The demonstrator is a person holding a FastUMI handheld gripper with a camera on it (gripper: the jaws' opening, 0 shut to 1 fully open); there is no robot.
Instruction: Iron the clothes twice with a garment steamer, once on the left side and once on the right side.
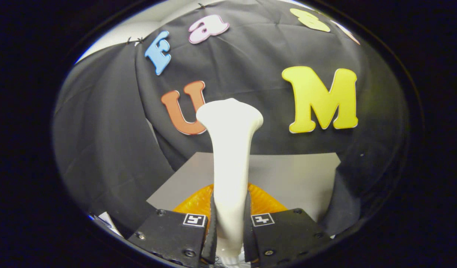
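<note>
My gripper (230, 227) is clamped on the white garment steamer (230, 156), both fingers pressing its handle. Its long axis runs straight away from me, flared head at the far end. Beyond the fingers lies an orange garment (267, 203) on a grey table (295, 175).

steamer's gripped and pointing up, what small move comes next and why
Probably tip the white flared-head garment steamer down toward the orange textured garment on the grey table. The gripper is shut on its handle, but its head stands upright against the black cloth wall, off the fabric.
</note>
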